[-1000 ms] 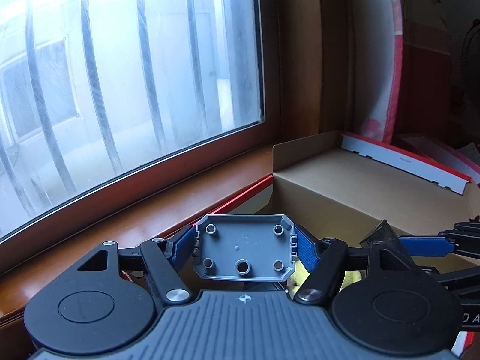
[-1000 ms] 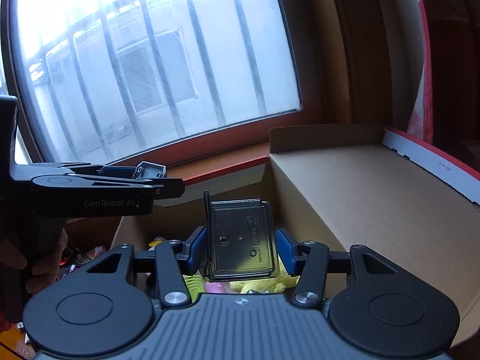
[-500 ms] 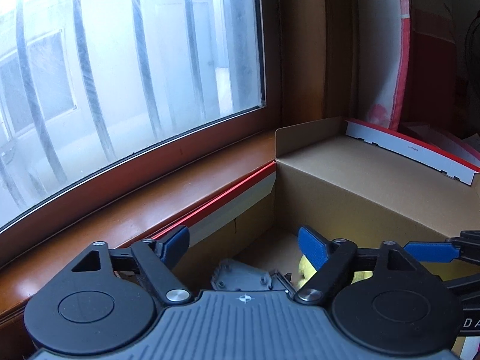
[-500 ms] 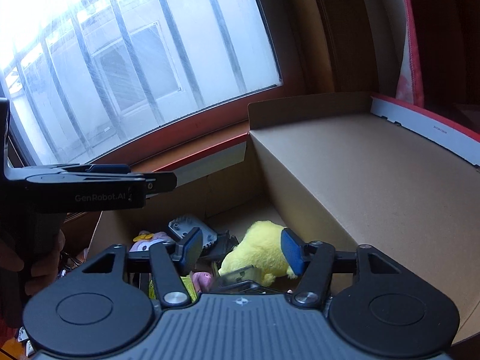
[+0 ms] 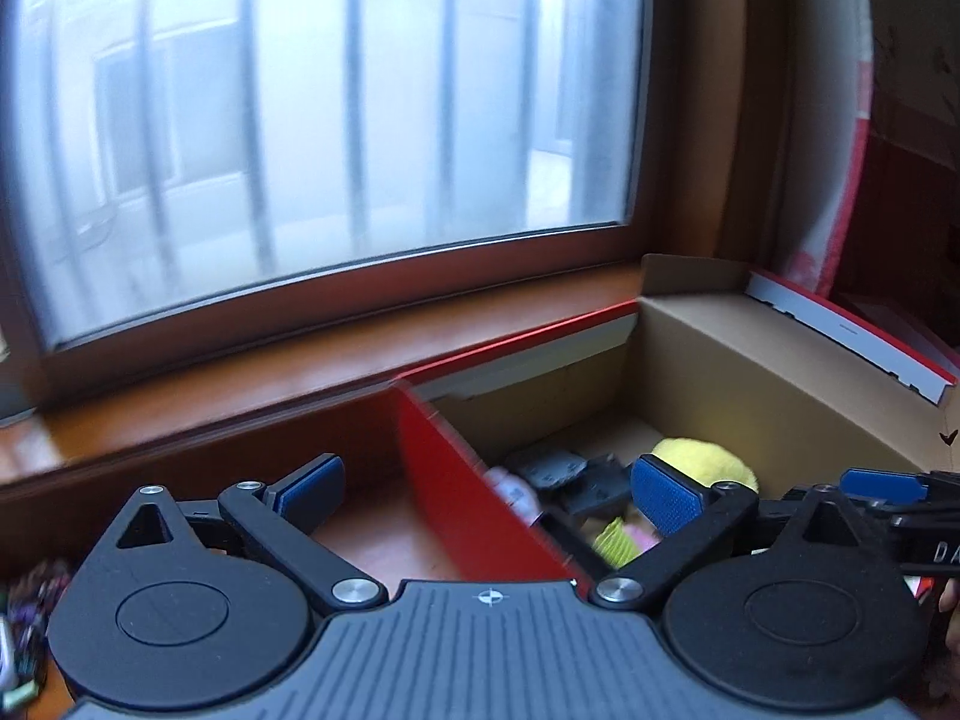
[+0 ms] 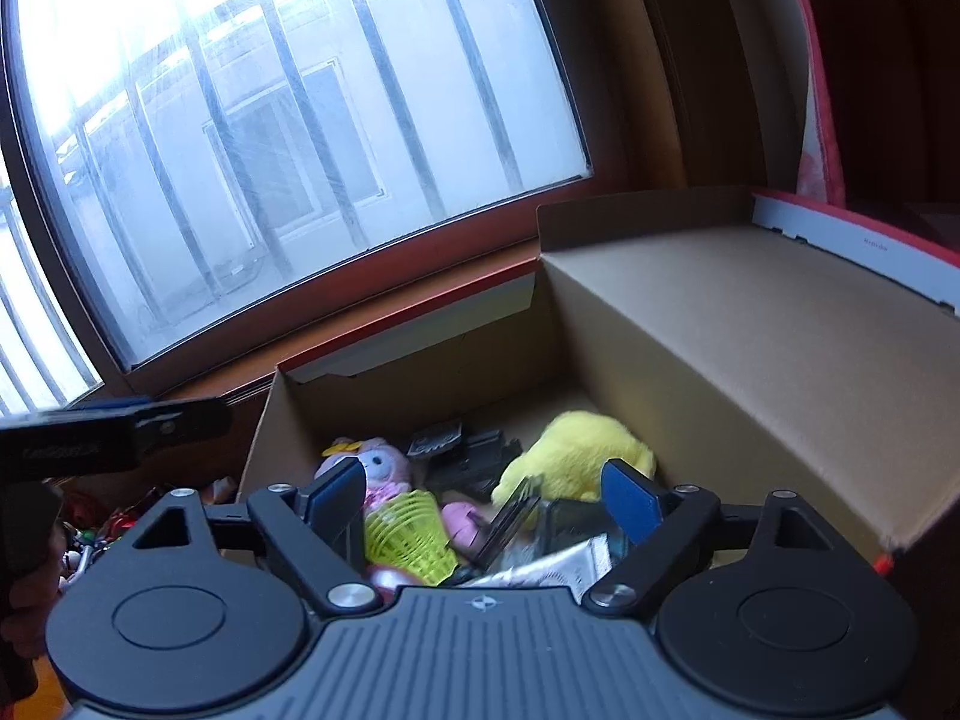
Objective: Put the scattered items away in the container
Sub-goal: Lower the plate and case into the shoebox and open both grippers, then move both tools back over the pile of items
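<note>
Right wrist view: the right gripper is hanging over the cardboard box with its two blue pads spread wide and nothing between them. Just beneath and between the pads, one black flat plate is lying tilted on a silvery packet, and one yellow-green mesh shuttlecock is sitting toward the left pad. A little farther in, one pink doll is lying behind the left pad, one yellow plush toy is resting ahead of the right pad against the box's long inner wall, and two dark grey parts are lying between them (their exact shape is hard to make out). Beyond the box, one barred window is filling the background. Far to the left of the claw, the left gripper is showing side-on outside the box wall.

In the left wrist view, the left gripper is likewise holding its pads wide apart and carrying nothing; the box's red side wall is running between them, so the left pad is over the wooden surface and the right pad over the box contents, where the plush is peeking out.

A second ago each claw was pinching one part above the box, a grey plate on the left and a black plate on the right; half a second ago both had already let go, and now the left claw is sitting farther out past the box wall.
</note>
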Demonstrator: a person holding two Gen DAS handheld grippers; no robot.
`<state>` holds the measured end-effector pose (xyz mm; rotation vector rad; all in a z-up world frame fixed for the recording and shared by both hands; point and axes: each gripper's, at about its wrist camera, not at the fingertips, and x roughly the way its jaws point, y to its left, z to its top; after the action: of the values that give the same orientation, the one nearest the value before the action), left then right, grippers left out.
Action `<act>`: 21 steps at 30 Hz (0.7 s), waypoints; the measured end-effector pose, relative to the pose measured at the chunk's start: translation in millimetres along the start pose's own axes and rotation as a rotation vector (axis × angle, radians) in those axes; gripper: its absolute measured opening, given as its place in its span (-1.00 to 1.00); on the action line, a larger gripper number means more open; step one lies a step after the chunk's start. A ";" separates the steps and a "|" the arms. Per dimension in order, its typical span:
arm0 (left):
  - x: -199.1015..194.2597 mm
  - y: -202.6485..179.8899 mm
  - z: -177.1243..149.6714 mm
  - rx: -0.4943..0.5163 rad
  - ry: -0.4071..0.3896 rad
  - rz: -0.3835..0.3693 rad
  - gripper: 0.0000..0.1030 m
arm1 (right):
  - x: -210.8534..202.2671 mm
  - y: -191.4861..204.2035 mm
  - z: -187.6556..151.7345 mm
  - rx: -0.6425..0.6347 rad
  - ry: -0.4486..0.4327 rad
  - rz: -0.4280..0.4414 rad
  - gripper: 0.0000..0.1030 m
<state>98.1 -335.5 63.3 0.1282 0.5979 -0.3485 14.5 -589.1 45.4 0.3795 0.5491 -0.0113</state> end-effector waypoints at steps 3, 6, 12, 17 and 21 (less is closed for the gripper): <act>-20.8 21.9 -17.3 -0.056 0.008 0.051 0.99 | -12.4 10.9 -6.2 0.024 -0.020 0.021 0.77; -41.6 43.7 -34.5 -0.112 0.017 0.103 0.99 | -28.9 34.0 -11.2 0.007 -0.048 0.067 0.86; -76.2 97.1 -71.6 -0.198 0.054 0.248 0.99 | -47.1 111.0 -31.5 -0.187 -0.076 0.230 0.98; -97.3 143.4 -96.2 -0.238 0.073 0.322 0.99 | -39.7 178.3 -58.4 -0.301 -0.052 0.341 0.99; -114.5 187.7 -111.9 -0.233 0.086 0.361 0.99 | -17.2 215.3 -81.9 -0.160 0.083 0.424 0.99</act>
<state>17.8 -103.4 40.3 0.0256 0.6818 0.0779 -17.8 -361.2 65.0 0.3349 0.5383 0.4561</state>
